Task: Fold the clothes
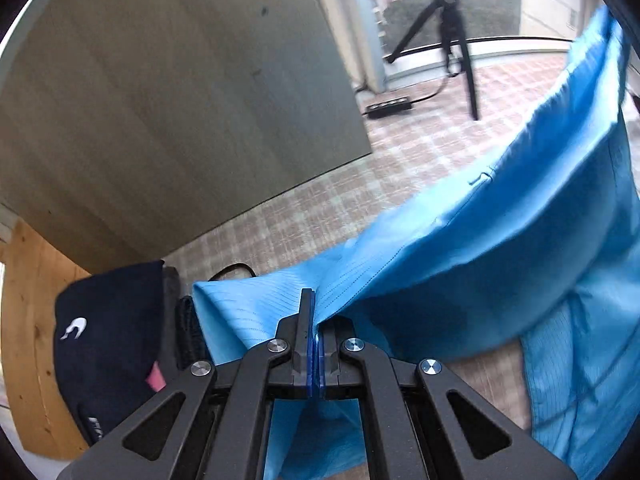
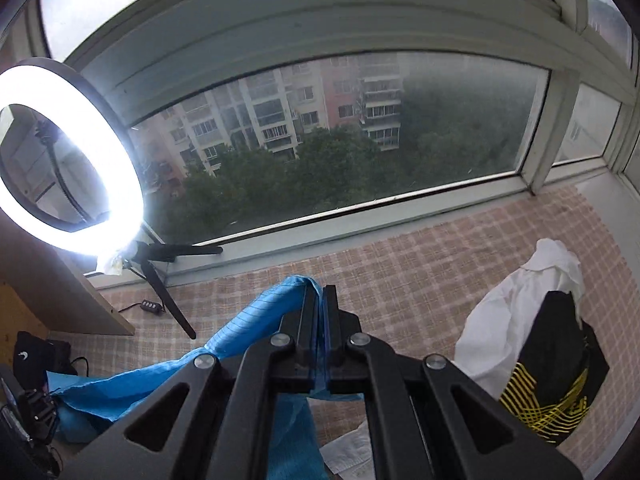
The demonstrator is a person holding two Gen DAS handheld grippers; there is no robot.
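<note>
A bright blue garment [image 1: 500,248] with fine stripes hangs stretched between both grippers above a checked cloth surface. My left gripper [image 1: 314,312] is shut on one edge of it, with the fabric running up and to the right out of the left wrist view. In the right wrist view the same blue garment [image 2: 256,332] trails down and to the left, and my right gripper [image 2: 320,300] is shut on another edge of it. Loose folds hang under both grippers.
A dark cap [image 1: 108,340] lies on a wooden board [image 1: 28,320] at the left. A lit ring light [image 2: 80,152] on a tripod [image 2: 168,300] stands by the window. A white garment [image 2: 512,312] and a black-and-yellow one [image 2: 560,392] lie piled at the right.
</note>
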